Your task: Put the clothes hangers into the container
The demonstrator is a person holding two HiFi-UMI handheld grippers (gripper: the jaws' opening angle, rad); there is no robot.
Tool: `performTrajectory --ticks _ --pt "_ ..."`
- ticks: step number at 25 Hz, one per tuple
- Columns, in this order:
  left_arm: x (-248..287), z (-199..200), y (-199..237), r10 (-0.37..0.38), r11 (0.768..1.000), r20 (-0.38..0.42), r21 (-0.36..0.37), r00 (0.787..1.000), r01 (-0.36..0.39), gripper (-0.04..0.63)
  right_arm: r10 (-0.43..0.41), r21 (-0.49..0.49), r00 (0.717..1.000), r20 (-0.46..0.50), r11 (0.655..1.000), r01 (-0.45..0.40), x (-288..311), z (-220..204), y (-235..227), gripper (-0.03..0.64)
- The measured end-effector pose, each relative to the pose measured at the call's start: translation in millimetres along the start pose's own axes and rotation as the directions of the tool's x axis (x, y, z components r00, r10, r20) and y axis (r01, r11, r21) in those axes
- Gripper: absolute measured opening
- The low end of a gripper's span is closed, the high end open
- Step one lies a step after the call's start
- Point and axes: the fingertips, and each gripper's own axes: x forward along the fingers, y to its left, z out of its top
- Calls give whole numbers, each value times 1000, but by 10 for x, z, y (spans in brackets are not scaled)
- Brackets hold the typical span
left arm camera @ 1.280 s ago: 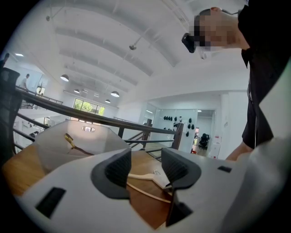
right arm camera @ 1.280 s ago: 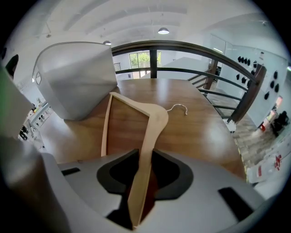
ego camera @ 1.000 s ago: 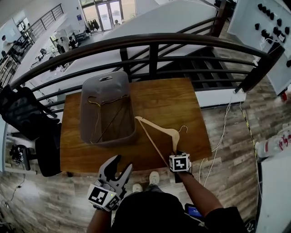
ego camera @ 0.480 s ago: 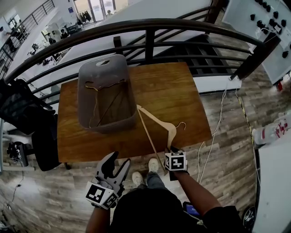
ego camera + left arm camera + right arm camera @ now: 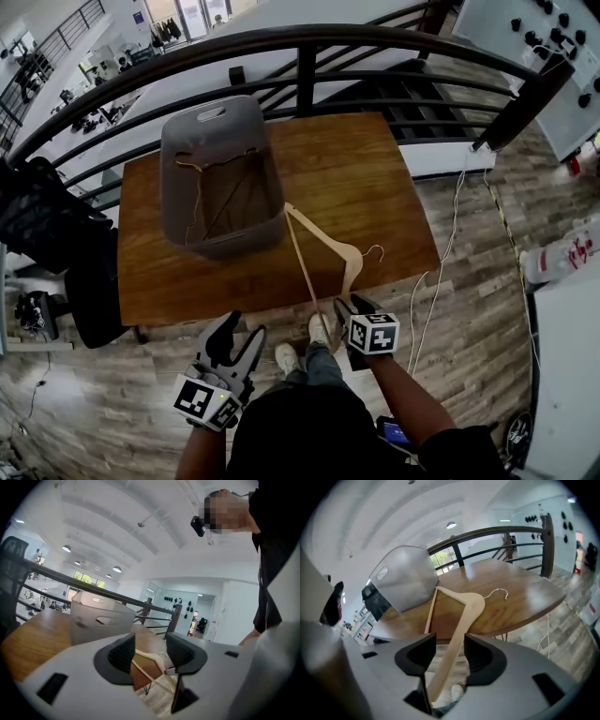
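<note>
One hanger [image 5: 199,201] lies dim inside the one bin [image 5: 234,246], a second hanger [image 5: 351,264] beside it overhangs the table [image 5: 356,178], its arm loose between the right gripper's [image 5: 450,651] opening jaws; the left gripper [image 5: 239,333] gapes half-wide, empty.

A wooden table [image 5: 356,178] stands ahead of the left tongs [image 5: 239,330] and right tongs [image 5: 352,307], a black railing [image 5: 309,39] beyond. Black office chair [image 5: 47,225] left of them; white cable [image 5: 441,272] to their right.
</note>
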Motion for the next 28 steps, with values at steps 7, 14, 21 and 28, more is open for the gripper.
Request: performTrajectory --ticks 7,14,21,28 --pt "-115 -130 76 -4 1000 -31 -4 1000 4 213 186 200 983 4 963 -183 104 -177 -55 204" --pt "-190 -246 155 8 1000 -76 0 997 -8 213 403 363 915 24 849 -384 243 -274 122 201" --pt "-217 -303 142 13 1000 -96 2 995 -13 213 509 348 860 -27 812 -470 337 -393 312 127" --pt "-173 -278 72 5 1000 -90 2 996 -5 213 559 390 829 11 761 -518 257 -329 407 64"
